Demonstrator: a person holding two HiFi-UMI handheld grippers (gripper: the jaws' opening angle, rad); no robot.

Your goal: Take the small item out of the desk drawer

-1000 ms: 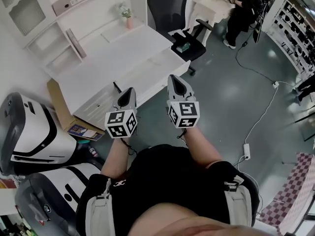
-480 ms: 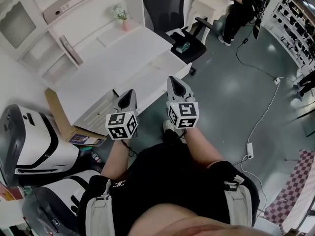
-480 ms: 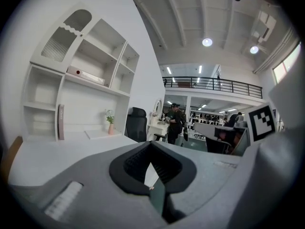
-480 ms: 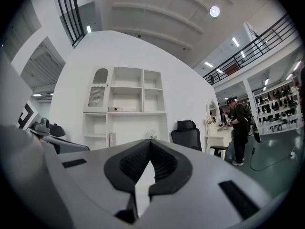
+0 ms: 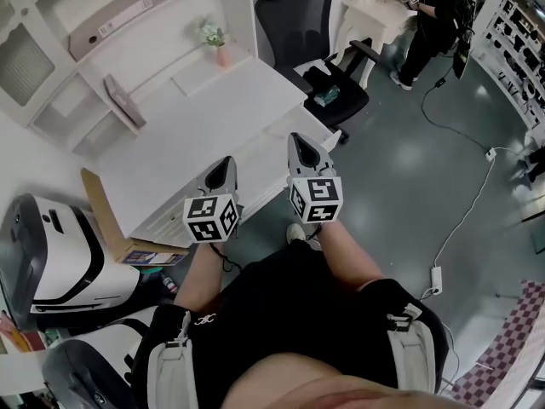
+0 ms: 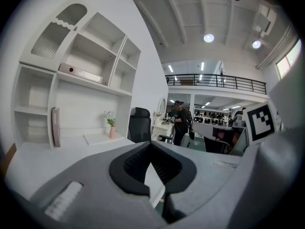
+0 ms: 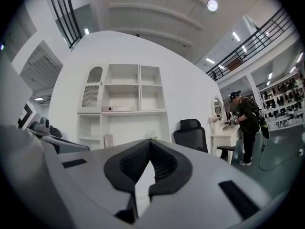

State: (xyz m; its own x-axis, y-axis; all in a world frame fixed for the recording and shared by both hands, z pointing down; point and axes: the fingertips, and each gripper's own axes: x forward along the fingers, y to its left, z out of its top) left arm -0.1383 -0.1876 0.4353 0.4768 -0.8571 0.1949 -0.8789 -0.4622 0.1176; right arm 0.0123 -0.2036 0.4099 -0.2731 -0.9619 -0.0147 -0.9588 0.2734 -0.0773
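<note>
The white desk (image 5: 187, 130) stands in front of me in the head view. Its drawer fronts (image 5: 170, 216) along the near edge look closed, and no small item shows. My left gripper (image 5: 223, 166) hangs shut and empty over the desk's near edge. My right gripper (image 5: 298, 141), also shut and empty, is beside it over the desk's right front corner. In the left gripper view the left gripper (image 6: 151, 145) points level across the desk top (image 6: 43, 159) toward the shelves. The right gripper (image 7: 150, 145) shows its jaws meeting at the tips with nothing between them.
A white shelf unit (image 5: 94, 49) with a binder (image 5: 111, 22) backs the desk, and a pink vase with a plant (image 5: 220, 48) stands on it. A black office chair (image 5: 311, 37) is at the desk's right. A cardboard box (image 5: 106, 216) and white cases (image 5: 51, 245) sit left. A person (image 5: 438, 11) stands far right.
I have moved closer to the desk: it has slid nearer and under both grippers in the head view. Both grippers stay shut and side by side.
</note>
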